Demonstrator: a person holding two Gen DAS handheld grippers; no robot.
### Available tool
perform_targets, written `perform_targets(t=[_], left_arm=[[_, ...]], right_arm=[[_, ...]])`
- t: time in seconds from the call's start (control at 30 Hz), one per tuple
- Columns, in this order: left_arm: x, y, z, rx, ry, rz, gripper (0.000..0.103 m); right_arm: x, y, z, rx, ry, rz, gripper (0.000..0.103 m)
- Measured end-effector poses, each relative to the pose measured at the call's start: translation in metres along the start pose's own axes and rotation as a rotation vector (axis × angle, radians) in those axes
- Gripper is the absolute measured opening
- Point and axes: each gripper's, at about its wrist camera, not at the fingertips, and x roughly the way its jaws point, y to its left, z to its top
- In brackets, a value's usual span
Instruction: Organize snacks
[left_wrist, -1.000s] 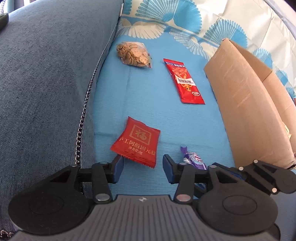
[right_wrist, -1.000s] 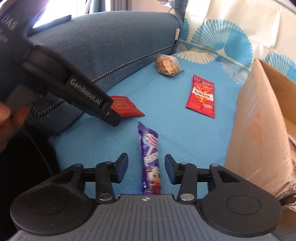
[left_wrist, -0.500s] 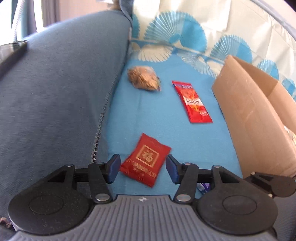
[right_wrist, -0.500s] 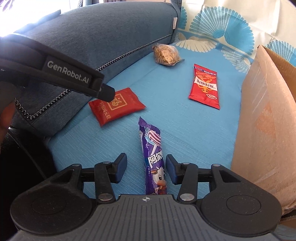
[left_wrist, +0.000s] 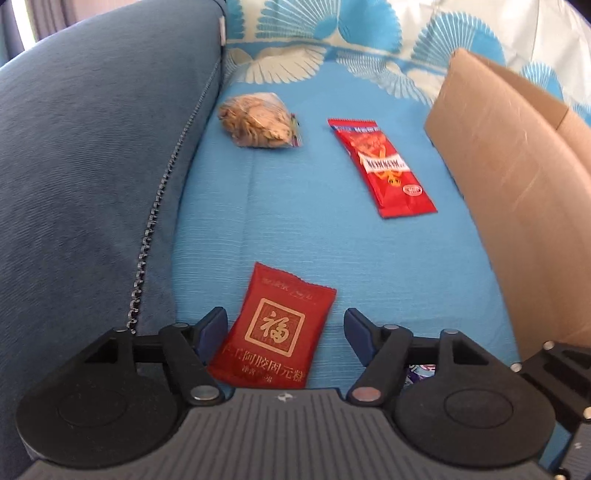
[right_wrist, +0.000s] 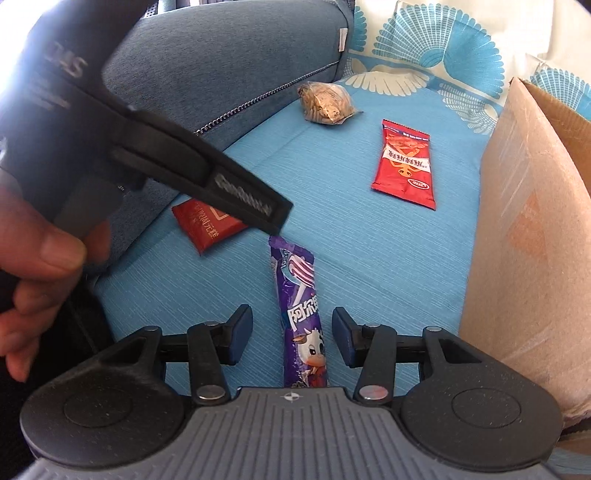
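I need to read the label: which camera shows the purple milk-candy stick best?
The right wrist view: the purple milk-candy stick lies almost full length between the open right claw, cow print and lettering legible. The left wrist view shows only a sliver, hidden behind that claw's linkage.

My left tongs (left_wrist: 282, 328) are spread wide, both blue-padded fingers (left_wrist: 213, 326) low and level, pointing forward. My right tongs (right_wrist: 291, 334) are likewise parted, their fingers (right_wrist: 242, 328) an even gap apart and tipped slightly downward. From the right wrist view, the left tongs (right_wrist: 273, 221) reach in from the upper left, angled down to the right, their tip blurred. My left hand (right_wrist: 35, 266) grips that handle at the left edge, thumb on top and fingers curled beneath. The right hand itself is out of view.
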Motion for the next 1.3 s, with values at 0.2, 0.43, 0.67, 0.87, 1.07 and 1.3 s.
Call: perform_targets(t=[0.2, 0.43, 0.67, 0.87, 1.07, 1.3], left_arm=[[0.002, -0.003, -0.001, 0.01, 0.001, 0.018, 0.075], [0.001, 0.002, 0.0, -0.021, 0.014, -0.002, 0.066], [-0.012, 0.001, -0.005, -0.014, -0.019, -0.018, 0.048], [-0.033, 0.014, -0.013, -0.084, -0.034, -0.106, 0.048], [-0.045, 0.023, -0.026, -0.134, 0.038, -0.219, 0.048], [-0.026, 0.017, -0.026, -0.144, 0.134, -0.177, 0.049]], right_arm=[[-0.003, -0.003, 0.0, 0.016, -0.015, 0.003, 0.05], [-0.003, -0.001, 0.001, -0.006, -0.015, -0.001, 0.047], [-0.007, 0.004, 0.0, -0.036, -0.035, -0.018, 0.02], [-0.022, 0.005, 0.001, -0.028, -0.095, -0.031, 0.018], [-0.025, 0.005, 0.001, -0.028, -0.064, -0.021, 0.019], [-0.012, -0.001, -0.002, 0.03, 0.005, -0.018, 0.022]])
